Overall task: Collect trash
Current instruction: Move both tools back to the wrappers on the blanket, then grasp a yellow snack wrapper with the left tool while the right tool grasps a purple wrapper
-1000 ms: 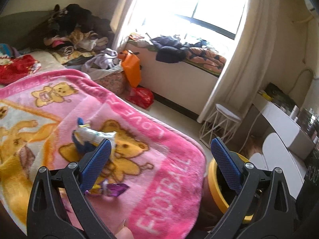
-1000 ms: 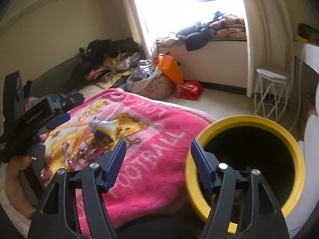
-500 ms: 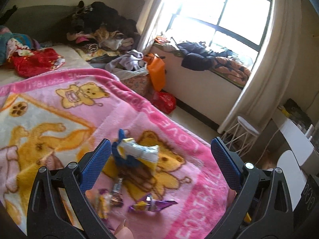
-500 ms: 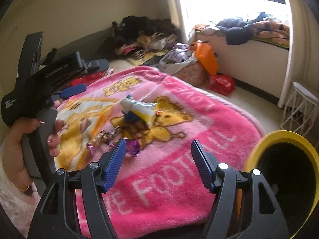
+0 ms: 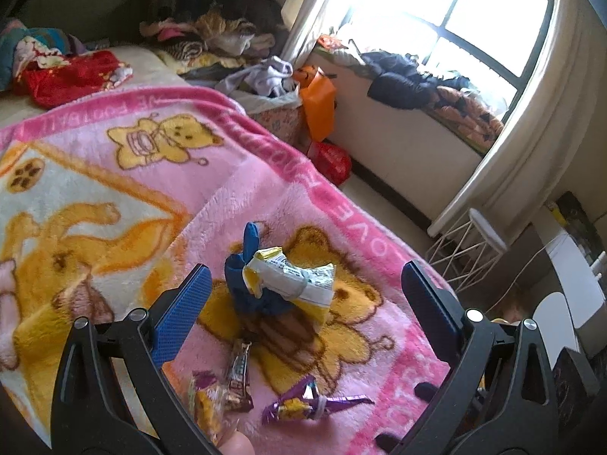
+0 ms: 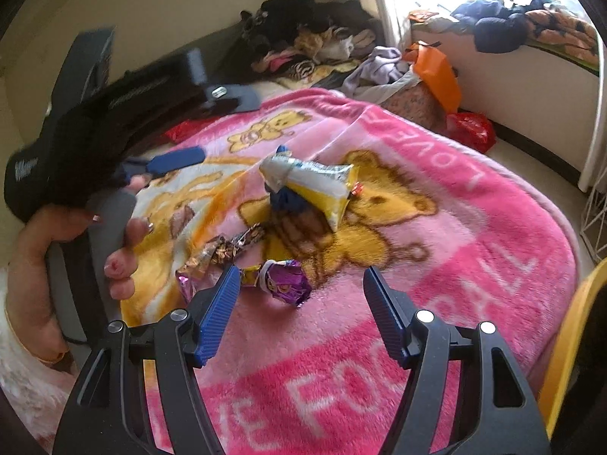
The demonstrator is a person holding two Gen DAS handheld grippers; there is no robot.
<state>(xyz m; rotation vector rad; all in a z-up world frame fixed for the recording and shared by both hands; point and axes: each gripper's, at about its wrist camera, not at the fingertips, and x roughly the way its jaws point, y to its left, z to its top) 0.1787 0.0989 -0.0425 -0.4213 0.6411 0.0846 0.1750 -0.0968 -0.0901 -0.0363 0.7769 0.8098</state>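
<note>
Covering the bed, a pink blanket [image 6: 436, 250] carries the trash: a yellow-white bag [image 6: 318, 185] on a blue glove [image 5: 250, 292], then a purple wrapper [image 6: 284, 282] nearby. Both the left gripper [image 5: 303, 299] and right gripper [image 6: 301, 303] hover spread, empty, above it.

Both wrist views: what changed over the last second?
Both grippers swung from the yellow-rimmed bin toward the wrapper pile on the pink bear-print blanket. The left gripper now frames the yellow-and-white snack bag; the right gripper faces the purple foil wrapper. Jaws stayed open, nothing gripped; trash unmoved.
</note>
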